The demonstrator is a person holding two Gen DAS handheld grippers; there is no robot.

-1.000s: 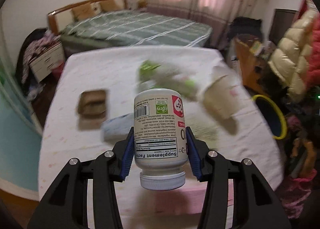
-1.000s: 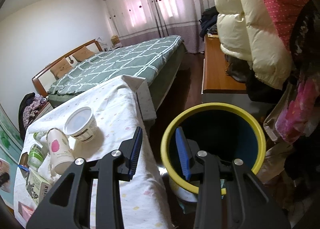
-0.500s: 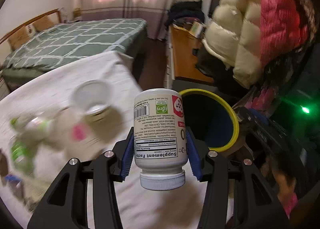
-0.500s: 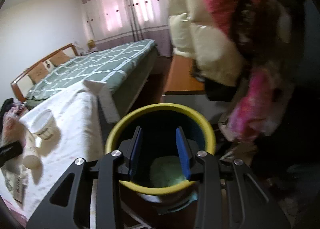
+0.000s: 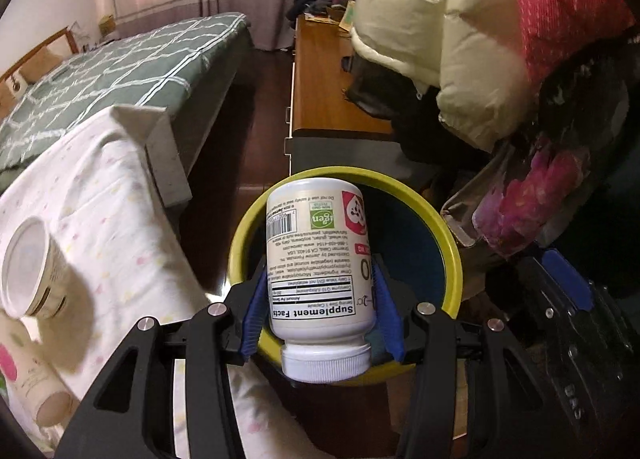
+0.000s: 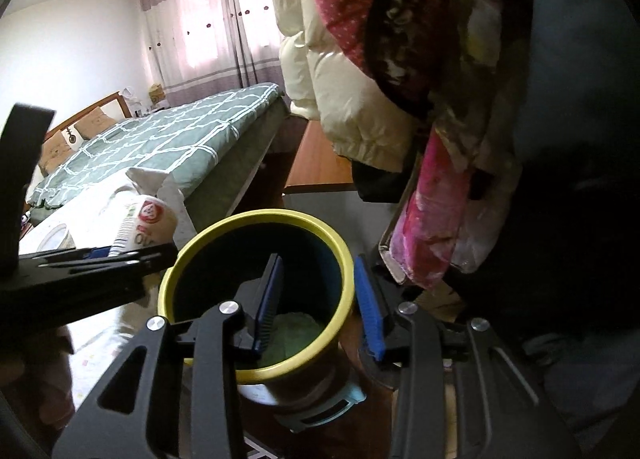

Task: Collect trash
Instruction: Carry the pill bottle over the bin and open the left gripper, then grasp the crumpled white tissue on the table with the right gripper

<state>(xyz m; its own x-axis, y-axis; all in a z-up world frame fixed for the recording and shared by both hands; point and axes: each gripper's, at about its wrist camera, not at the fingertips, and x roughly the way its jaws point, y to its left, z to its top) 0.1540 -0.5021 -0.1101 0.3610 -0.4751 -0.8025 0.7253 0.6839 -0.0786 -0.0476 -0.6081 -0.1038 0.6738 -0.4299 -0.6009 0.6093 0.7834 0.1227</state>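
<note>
The white plastic supplement bottle [image 5: 318,271] hangs upside down, its white screw cap [image 5: 325,362] lowest, directly over the mouth of the round bin with a yellow rim and dark blue inside [image 5: 448,255]. The left gripper [image 5: 320,309] has it between the blue pads, and its jaws are opening; the left pad stands just off the bottle's side, and whether the right pad touches I cannot tell. In the right wrist view the bottle [image 6: 146,225] juts out from that gripper's black frame beside the bin's left edge.

The right gripper [image 6: 316,301] straddles the near right part of the yellow rim [image 6: 256,219], one blue pad [image 6: 270,299] inside the bin and the other outside; its jaws are opening, with only the bin wall between them and not pressed. Something pale green [image 6: 294,329] lies at the bottom of the bin.

To the left stands a table under a white cloth with pastel dots [image 5: 100,195], its corner near the bin. Near its left edge sit a white paper tub [image 5: 30,271] and a tipped cream cup with a pink mark [image 5: 28,387]. Beyond is a bed with a green checked cover [image 5: 120,75], and puffy cream and red jackets [image 5: 460,43] hang above the bin.
</note>
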